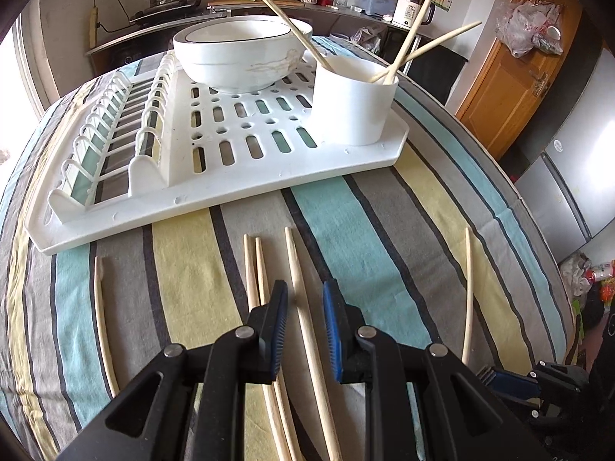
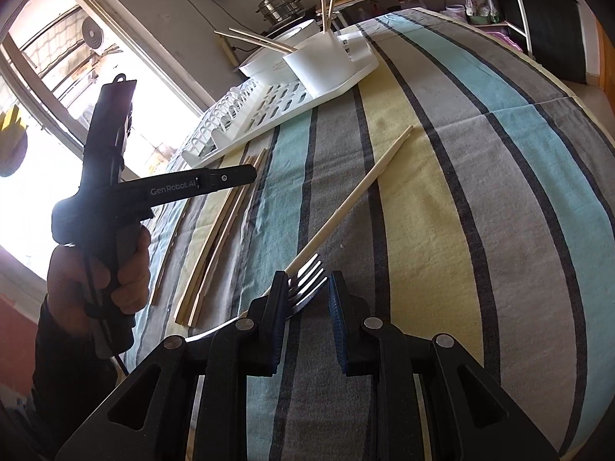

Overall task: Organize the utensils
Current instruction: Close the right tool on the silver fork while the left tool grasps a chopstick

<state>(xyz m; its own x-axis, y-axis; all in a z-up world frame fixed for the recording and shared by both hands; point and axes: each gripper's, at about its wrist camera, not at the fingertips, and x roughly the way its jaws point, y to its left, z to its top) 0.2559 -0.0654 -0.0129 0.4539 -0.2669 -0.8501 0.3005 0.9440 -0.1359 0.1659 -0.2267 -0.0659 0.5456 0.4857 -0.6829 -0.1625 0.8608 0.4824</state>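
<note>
Left gripper [image 1: 305,307] hangs over the chopsticks on the cloth [image 1: 384,211], jaws a narrow gap apart, gripping nothing; one chopstick [image 1: 303,307] runs lengthwise between them, pointing toward the rack [image 1: 346,161]. Right gripper [image 2: 307,299] is also barely parted, fork [image 2: 307,280] tines between its pads, seemingly untouched. Beyond, the cup [image 1: 351,103] already holds chopsticks.

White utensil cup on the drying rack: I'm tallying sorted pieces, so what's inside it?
The white plastic utensil cup holds four pale wooden chopsticks leaning outward; its wall hides their lower ends and the bottom.
</note>
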